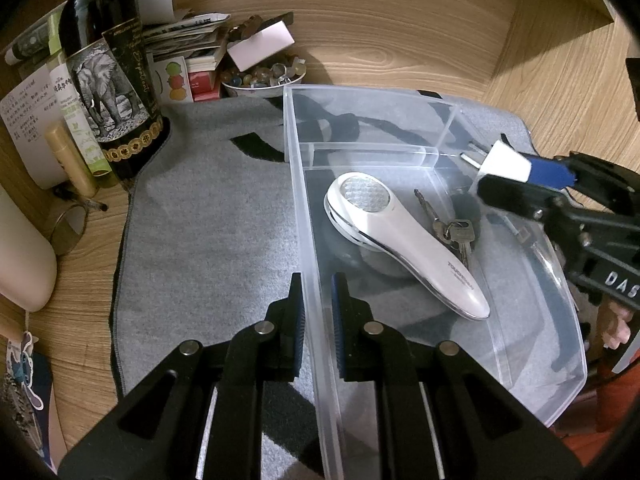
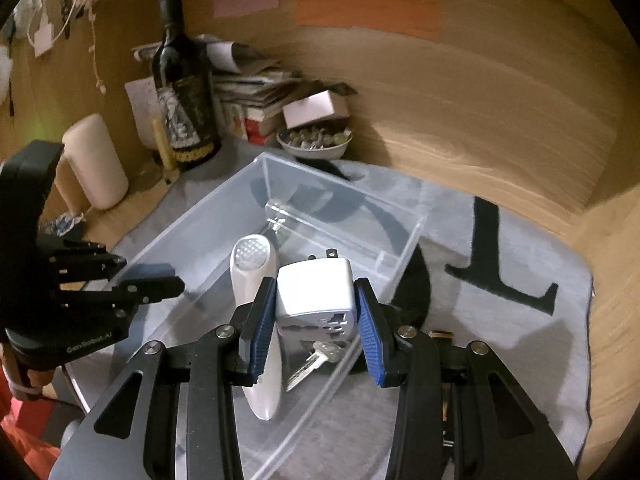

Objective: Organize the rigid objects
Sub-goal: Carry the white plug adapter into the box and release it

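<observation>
A clear plastic bin stands on a grey mat. Inside lie a white handheld lint remover and a bunch of keys. My left gripper is shut on the bin's left wall, one finger on each side. My right gripper is shut on a white plug adapter, prongs pointing forward, and holds it above the bin's right part over the keys.
A dark wine bottle, a paper stack, a bowl of marbles and a cream cylinder crowd the back left corner. Wooden walls enclose the desk. The grey mat extends around the bin.
</observation>
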`<act>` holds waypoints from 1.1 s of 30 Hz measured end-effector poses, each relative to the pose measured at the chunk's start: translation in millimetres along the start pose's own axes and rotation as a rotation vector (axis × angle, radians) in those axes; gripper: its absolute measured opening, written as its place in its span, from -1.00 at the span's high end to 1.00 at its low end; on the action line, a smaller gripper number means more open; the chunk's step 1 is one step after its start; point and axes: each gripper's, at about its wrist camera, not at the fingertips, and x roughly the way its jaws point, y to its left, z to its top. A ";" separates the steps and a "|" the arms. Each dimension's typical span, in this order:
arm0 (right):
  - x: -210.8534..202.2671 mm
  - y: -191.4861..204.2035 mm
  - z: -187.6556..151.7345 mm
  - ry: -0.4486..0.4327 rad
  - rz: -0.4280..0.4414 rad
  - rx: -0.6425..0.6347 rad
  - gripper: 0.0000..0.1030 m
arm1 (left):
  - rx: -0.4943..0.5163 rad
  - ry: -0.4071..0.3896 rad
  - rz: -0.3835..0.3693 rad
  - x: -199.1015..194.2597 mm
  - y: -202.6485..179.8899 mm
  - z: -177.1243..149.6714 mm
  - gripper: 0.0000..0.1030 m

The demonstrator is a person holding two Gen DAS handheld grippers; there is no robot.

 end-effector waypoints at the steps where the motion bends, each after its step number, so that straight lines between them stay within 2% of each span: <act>1: 1.9 0.7 0.1 0.006 0.002 -0.005 0.31 | 0.000 0.000 0.001 -0.1 0.0 0.0 0.77; 9: 16.1 6.3 -1.3 0.057 0.006 -0.025 0.31 | -0.001 0.001 -0.001 -0.1 0.4 0.1 0.77; 23: 18.2 12.5 -2.1 0.072 0.009 -0.030 0.29 | 0.002 0.001 0.001 0.1 0.5 0.2 0.77; 25: 15.7 11.8 -2.3 0.065 0.010 -0.025 0.25 | 0.001 0.000 0.001 0.2 0.7 0.1 0.77; 29: 5.5 10.0 -1.9 0.034 0.006 -0.013 0.06 | 0.002 0.001 0.001 0.1 0.8 0.3 0.77; 31: -0.9 8.0 -2.0 0.019 0.002 -0.006 0.04 | 0.002 0.001 0.000 0.1 0.7 0.1 0.77; 33: -7.7 3.6 -2.8 0.006 -0.003 0.009 -0.13 | 0.000 0.001 -0.002 0.0 0.9 0.0 0.77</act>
